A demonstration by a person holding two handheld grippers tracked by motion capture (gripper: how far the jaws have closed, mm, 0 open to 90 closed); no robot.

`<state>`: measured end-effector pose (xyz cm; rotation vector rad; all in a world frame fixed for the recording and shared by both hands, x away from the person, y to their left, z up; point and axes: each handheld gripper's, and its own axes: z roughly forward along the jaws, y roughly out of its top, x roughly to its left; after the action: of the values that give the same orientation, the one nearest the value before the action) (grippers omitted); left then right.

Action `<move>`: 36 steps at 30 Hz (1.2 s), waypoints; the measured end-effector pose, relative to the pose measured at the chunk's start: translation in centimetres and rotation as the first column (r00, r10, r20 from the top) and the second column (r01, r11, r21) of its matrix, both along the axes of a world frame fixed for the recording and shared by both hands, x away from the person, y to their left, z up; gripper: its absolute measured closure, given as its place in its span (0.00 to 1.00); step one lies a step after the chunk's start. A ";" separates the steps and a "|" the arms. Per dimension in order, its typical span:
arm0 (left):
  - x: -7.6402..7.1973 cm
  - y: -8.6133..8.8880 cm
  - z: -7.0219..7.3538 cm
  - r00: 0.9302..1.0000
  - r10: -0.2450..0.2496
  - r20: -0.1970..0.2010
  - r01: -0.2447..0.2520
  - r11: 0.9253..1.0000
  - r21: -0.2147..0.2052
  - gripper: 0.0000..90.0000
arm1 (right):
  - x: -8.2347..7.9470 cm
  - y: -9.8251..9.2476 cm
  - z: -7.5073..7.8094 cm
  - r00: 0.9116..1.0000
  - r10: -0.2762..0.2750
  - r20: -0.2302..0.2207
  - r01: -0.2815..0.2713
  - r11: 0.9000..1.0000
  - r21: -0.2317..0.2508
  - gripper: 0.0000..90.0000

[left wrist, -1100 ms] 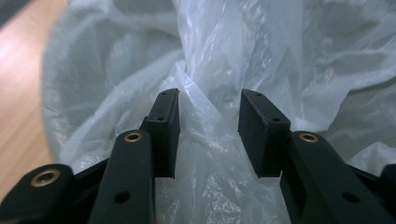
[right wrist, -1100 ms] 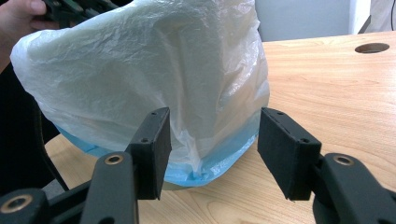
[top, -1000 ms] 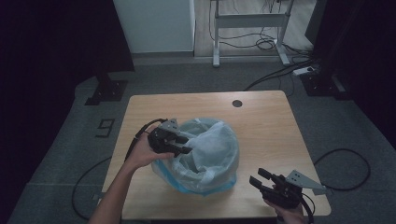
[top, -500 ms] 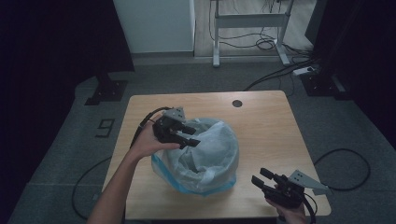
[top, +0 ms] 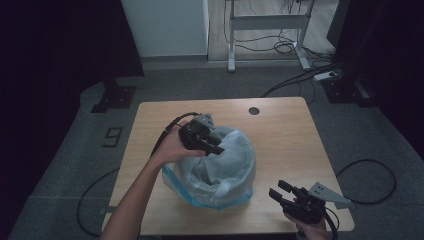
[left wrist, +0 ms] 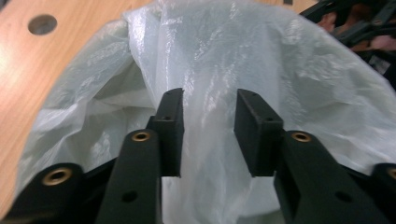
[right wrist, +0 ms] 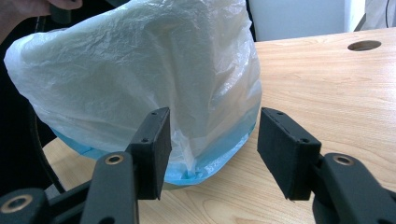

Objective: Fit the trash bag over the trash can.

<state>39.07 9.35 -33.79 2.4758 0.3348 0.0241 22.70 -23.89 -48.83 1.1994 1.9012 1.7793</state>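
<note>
From the high view, your left gripper (top: 212, 145) hangs over the upper left part of the plastic bag (top: 220, 170), which sits puffed up near the middle of the wooden table (top: 285, 130), its blue rim down on the wood. Your right gripper (top: 281, 192) rests low at the table's near right corner, close to the bag's right side but apart from it — its jaws point toward the bag.

In the left gripper view, the jaws have just been closing, yet a gap remains between them; the bag's (left wrist: 210, 70) crinkled white film lies right under and beyond the pads (left wrist: 172, 126), with a raised fold running up between them. Whether the pads already press that fold you cannot tell here.

In the right gripper view, the jaws stand spread and hold nothing. The bag (right wrist: 140, 79) rises ahead and to the left — its blue rim (right wrist: 210, 161) shows in the gap, farther off on the table.
</note>
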 end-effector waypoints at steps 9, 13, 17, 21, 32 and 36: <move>0.3 -2.9 -2.0 0.999 -0.031 -0.023 0.034 0.992 0.121 0.75 | -0.1 -0.2 0.0 1.000 -0.003 -0.001 0.003 1.000 0.003 0.49; 0.3 -3.5 -2.5 0.999 -0.037 -0.032 0.041 0.988 0.151 0.75 | -0.1 -0.2 0.0 1.000 -0.004 0.000 0.004 1.000 0.004 0.49; 0.2 -4.1 -3.0 0.998 -0.043 -0.042 0.050 0.983 0.178 0.74 | -0.1 -0.1 -0.1 1.000 -0.001 -0.002 0.001 1.000 -0.001 0.49; 0.1 -4.5 -3.4 0.998 -0.049 -0.044 0.056 0.978 0.199 0.71 | 0.0 -0.1 -0.1 1.000 -0.003 -0.003 0.003 1.000 0.000 0.49; -0.3 -2.0 -0.7 0.999 -0.041 -0.006 0.041 0.996 0.073 0.60 | 0.0 -0.3 -0.1 1.000 -0.010 -0.004 0.010 1.000 0.002 0.49; -0.4 -1.2 -0.6 0.999 -0.040 -0.025 0.043 0.995 0.095 0.67 | 0.0 -0.1 -0.1 1.000 -0.007 -0.003 0.007 1.000 0.000 0.49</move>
<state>38.68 8.19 -34.40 2.5787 0.2979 -0.0054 22.69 -24.03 -48.90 1.2077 1.8963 1.7754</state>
